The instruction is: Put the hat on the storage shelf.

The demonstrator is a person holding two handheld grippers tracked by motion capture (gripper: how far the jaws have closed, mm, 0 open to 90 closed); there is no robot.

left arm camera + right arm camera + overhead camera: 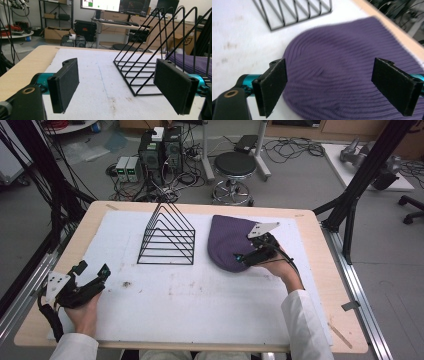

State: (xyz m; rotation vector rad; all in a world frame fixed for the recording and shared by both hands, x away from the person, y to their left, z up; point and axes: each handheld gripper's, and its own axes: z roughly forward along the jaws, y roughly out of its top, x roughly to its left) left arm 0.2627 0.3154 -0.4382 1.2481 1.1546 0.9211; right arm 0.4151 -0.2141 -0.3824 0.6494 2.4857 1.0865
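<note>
A purple knitted beanie (pixel 227 241) lies flat on the white mat, right of centre. My right gripper (pixel 246 256) hovers over its right edge, jaws spread wide; in the right gripper view the beanie (pixel 342 75) spans the gap between the two black pads (pixel 273 85) and nothing is gripped. A black wire rack (pixel 167 236) with triangular dividers stands in the middle of the mat. My left gripper (pixel 92 270) rests at the table's front left, open and empty, facing the rack (pixel 160 57) in the left gripper view.
A white mat (pixel 200 290) covers most of the wooden table (pixel 85 220). Beyond the far edge are a round stool (pixel 235 167), computer boxes (pixel 160 150) and floor cables. Black frame posts (pixel 360 180) stand at the right.
</note>
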